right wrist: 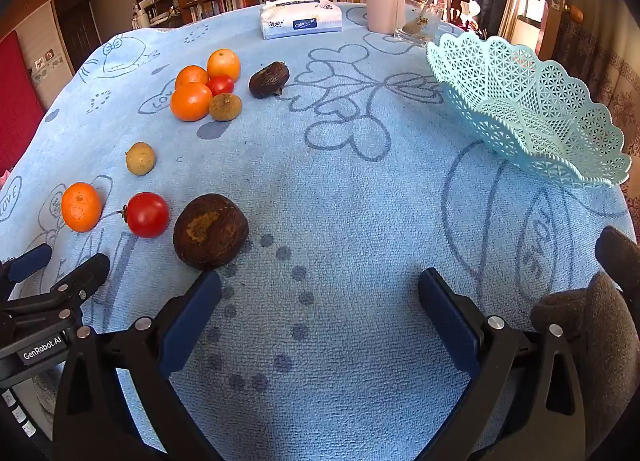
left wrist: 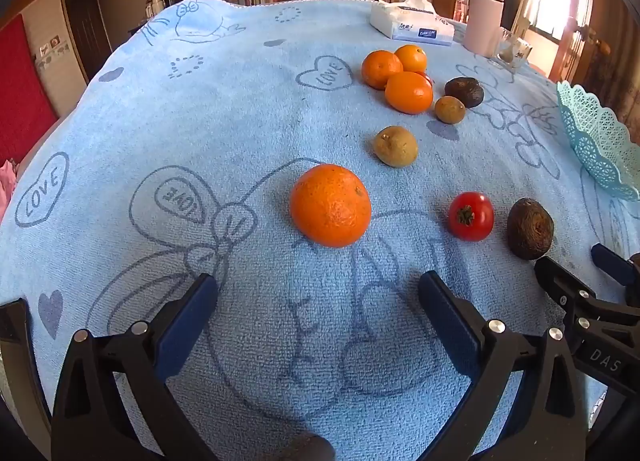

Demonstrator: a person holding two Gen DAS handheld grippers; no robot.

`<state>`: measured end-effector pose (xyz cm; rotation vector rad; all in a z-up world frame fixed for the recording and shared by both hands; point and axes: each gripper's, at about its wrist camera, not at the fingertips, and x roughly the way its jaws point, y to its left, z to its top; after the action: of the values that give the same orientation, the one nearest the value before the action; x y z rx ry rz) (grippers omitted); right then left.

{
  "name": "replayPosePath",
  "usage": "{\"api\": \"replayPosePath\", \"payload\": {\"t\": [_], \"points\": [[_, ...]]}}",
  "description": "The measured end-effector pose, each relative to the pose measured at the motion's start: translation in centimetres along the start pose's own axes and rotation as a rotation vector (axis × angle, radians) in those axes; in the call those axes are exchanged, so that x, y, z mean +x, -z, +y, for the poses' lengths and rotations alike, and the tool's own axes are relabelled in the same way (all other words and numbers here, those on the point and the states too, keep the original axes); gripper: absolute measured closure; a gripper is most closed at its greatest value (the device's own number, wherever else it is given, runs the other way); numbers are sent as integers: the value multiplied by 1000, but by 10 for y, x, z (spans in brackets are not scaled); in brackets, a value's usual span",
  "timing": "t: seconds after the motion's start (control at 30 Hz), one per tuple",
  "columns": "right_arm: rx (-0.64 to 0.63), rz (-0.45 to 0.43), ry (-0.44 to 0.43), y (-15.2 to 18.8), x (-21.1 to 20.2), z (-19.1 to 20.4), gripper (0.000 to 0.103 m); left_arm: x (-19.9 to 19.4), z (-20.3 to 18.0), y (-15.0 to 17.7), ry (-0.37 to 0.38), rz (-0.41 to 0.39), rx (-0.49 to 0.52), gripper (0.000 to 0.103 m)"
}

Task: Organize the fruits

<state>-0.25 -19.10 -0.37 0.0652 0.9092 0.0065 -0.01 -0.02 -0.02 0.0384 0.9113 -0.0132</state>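
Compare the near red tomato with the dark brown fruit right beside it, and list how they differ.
The near tomato is bright red, smooth and glossy; the dark brown fruit is dull, rough and shrivelled, with a lighter tan patch.

The brown fruit looks clearly larger than the tomato.

The tomato shows a dried green-brown stem, lying on its side; the brown fruit shows no stem.

Both rest loose on the blue towel, outside the basket, untouched by either gripper.
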Motion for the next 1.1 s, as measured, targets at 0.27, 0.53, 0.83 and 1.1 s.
{"api": "replayPosePath", "payload": {"t": [0.27, 0.53, 0.83, 1.1], "points": [[2, 0, -2, 0, 0, 0, 3, 1, 1, 1, 3, 6, -2, 5], [2, 0, -2, 0, 0, 0, 3, 1, 0, -1, 2, 10, -3, 5], [2, 0, -2, 0, 0, 0, 3, 1, 0, -1, 2, 12, -3, 5], [-2, 1, 3, 0, 1, 1, 3, 1, 1, -1, 1, 13, -3, 5]]}}
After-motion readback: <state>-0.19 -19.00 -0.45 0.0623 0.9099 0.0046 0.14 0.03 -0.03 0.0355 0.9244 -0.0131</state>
